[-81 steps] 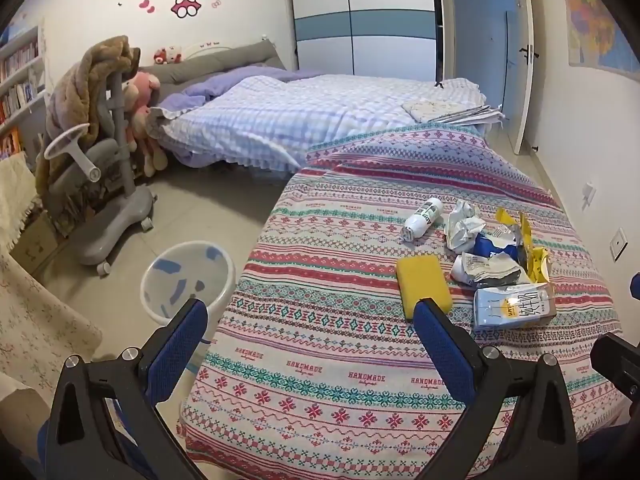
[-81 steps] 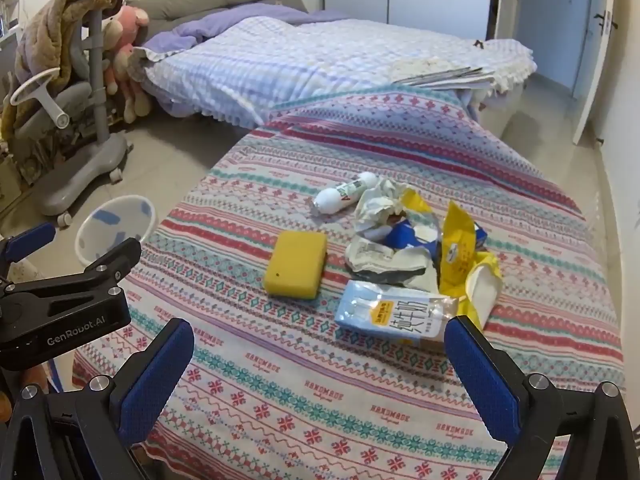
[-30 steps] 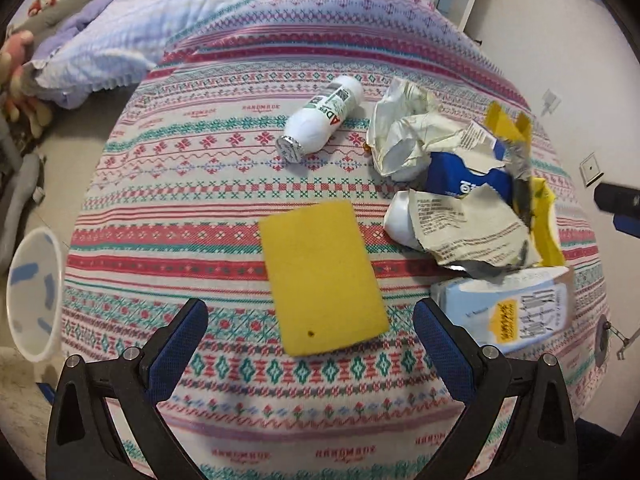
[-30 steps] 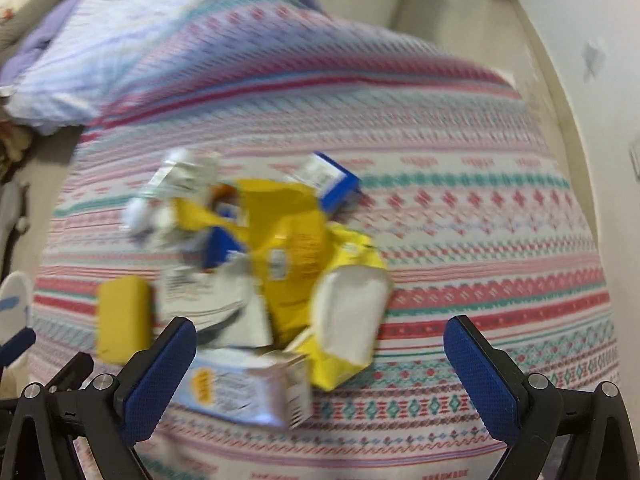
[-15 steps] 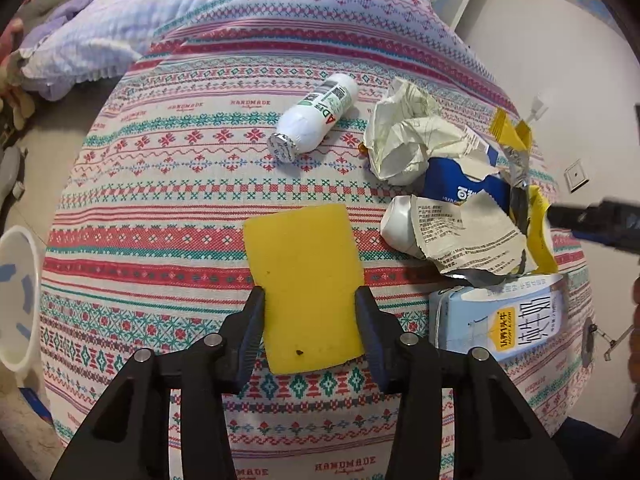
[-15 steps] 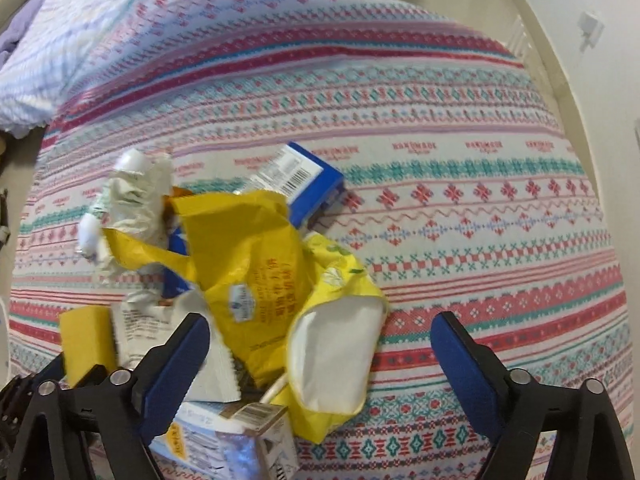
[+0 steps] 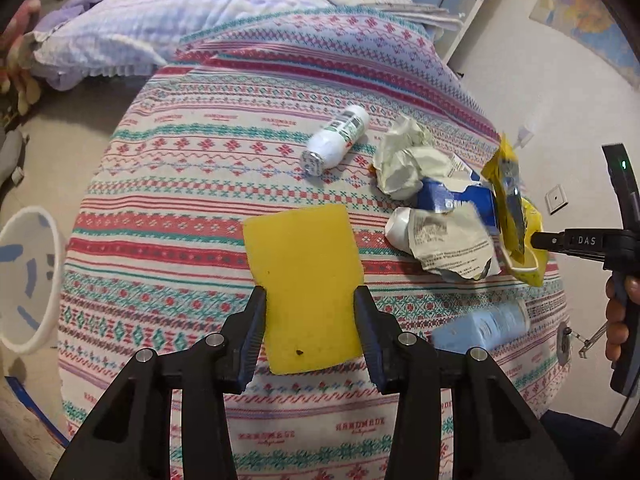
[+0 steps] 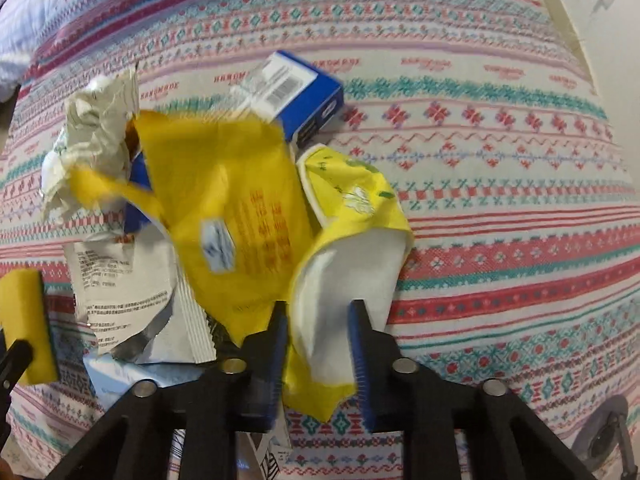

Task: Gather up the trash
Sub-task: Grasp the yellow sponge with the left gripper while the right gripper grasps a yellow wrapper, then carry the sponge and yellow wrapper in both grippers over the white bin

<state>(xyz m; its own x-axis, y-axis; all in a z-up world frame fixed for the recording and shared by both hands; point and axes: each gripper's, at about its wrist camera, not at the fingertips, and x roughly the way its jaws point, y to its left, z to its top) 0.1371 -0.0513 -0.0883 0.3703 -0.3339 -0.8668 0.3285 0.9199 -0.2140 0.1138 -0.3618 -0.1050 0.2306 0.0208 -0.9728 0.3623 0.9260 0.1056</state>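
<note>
My left gripper (image 7: 310,308) is shut on the near end of a yellow sponge (image 7: 304,276) lying on the patterned bedspread (image 7: 180,184). My right gripper (image 8: 320,320) is shut on a yellow wrapper with a white lining (image 8: 344,264), seen also in the left wrist view (image 7: 516,224). Beside it lie a second yellow packet (image 8: 240,208), a blue box (image 8: 296,88), crumpled white paper (image 7: 404,156), a torn printed wrapper (image 7: 448,240), a white bottle (image 7: 336,140) and a light blue carton (image 7: 480,324).
A white bin with blue marks (image 7: 24,276) stands on the floor left of the bed. A second bed with a checked cover (image 7: 180,12) lies beyond. A wall (image 7: 560,92) runs along the right of the bed.
Both grippers moved in over the bed. The left one closed on the yellow sponge; the right one closed on the yellow wrapper. The light blue carton has shifted nearer the bed edge.
</note>
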